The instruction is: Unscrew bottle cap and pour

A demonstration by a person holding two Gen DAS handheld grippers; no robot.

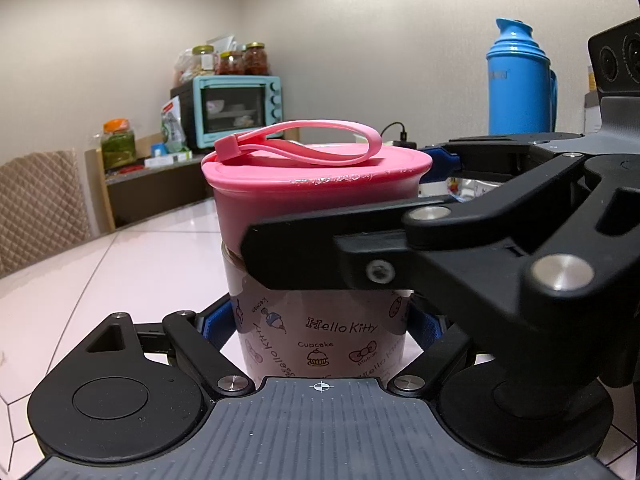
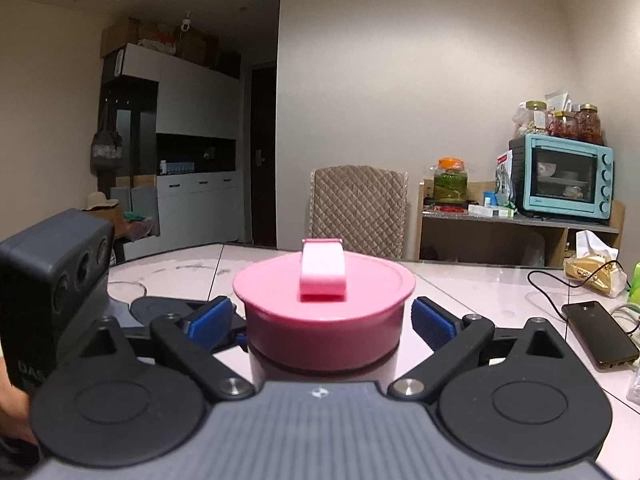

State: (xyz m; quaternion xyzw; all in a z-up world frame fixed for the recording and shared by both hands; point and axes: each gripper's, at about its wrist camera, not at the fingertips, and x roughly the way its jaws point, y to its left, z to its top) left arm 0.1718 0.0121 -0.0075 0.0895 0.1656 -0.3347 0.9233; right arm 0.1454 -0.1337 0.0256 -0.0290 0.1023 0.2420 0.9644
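A Hello Kitty bottle with a wide pink cap and a pink loop strap stands on the white table. My left gripper is shut on the bottle's body, its blue pads pressed against both sides. My right gripper is open around the pink cap; its blue pads stand a little off the cap on each side. In the left wrist view the right gripper's black finger crosses in front of the cap.
A blue thermos stands at the back right of the table. A phone on a cable and a tissue pack lie to the right. A quilted chair and a shelf with a teal oven stand beyond the table.
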